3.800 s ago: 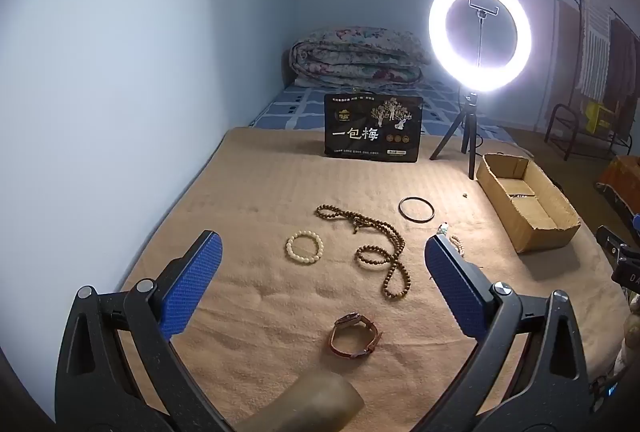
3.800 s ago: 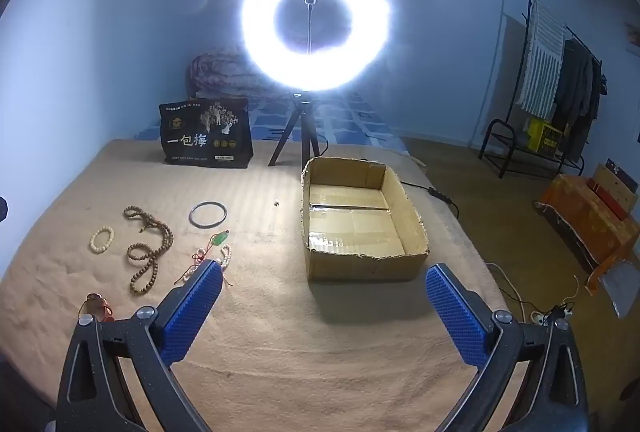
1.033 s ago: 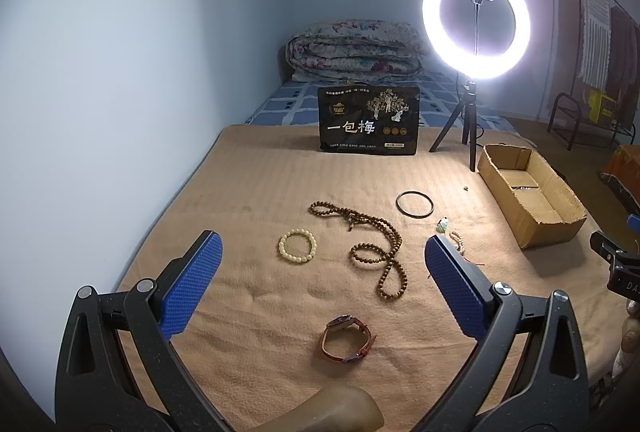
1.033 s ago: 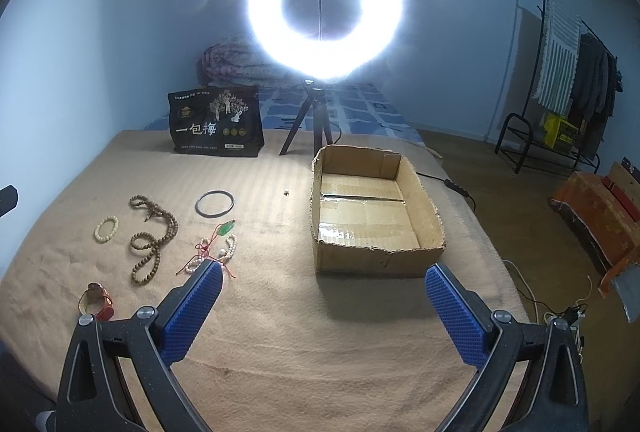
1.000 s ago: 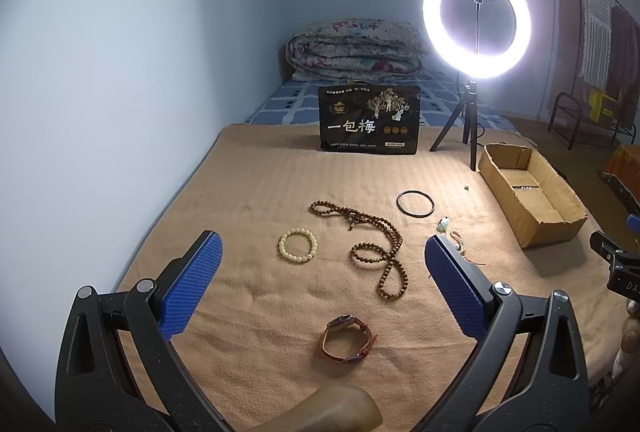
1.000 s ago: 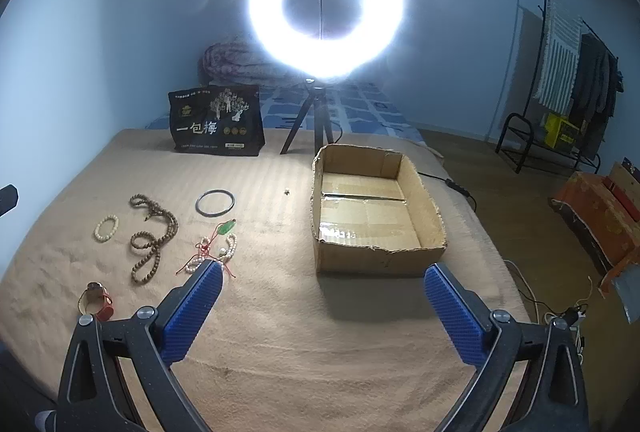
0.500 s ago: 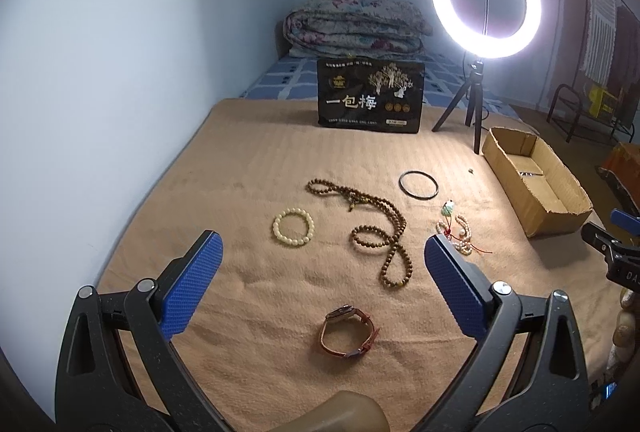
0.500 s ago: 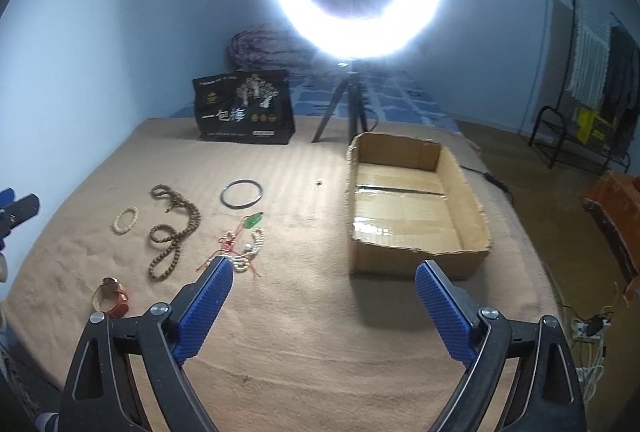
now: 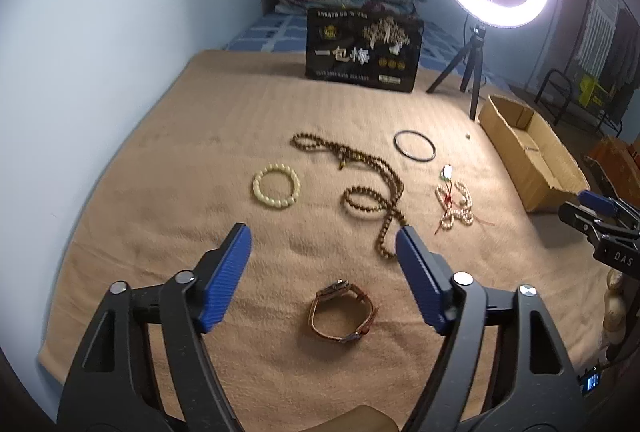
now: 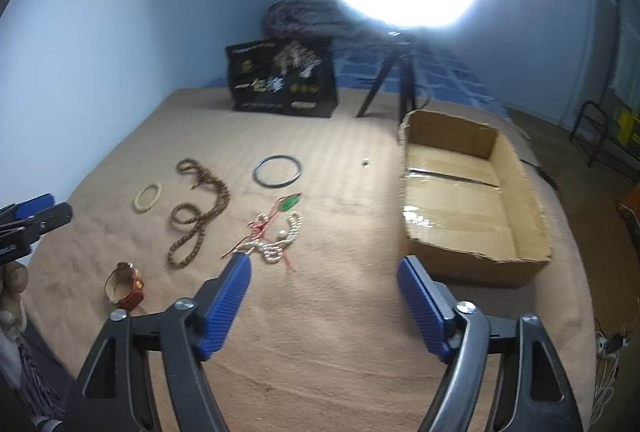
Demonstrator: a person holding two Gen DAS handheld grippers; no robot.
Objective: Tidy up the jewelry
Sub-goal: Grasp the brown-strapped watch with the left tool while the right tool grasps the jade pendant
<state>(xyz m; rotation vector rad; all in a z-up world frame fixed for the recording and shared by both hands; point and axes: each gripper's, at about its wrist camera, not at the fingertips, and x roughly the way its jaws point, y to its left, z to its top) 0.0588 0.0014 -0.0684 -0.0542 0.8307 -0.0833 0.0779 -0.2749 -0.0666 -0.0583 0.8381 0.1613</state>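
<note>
Both tongs, left (image 9: 323, 248) and right (image 10: 323, 279), closing, nothing between; box (image 10: 476, 192) interior visible only right view.

The left gripper (image 9: 323, 234) is brought lower and tipped down over the watch (image 9: 343, 312). The right gripper (image 10: 323, 266) is swung left toward the pearl necklace (image 10: 276, 234). Both sets of jaws have just been closing, with nothing held between them.

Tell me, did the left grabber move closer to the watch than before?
Yes. The left gripper has come down toward the watch, which now lies lower between its fingers while the blanket fills more of the view. Its jaws have just been closing, nothing gripped.
</note>
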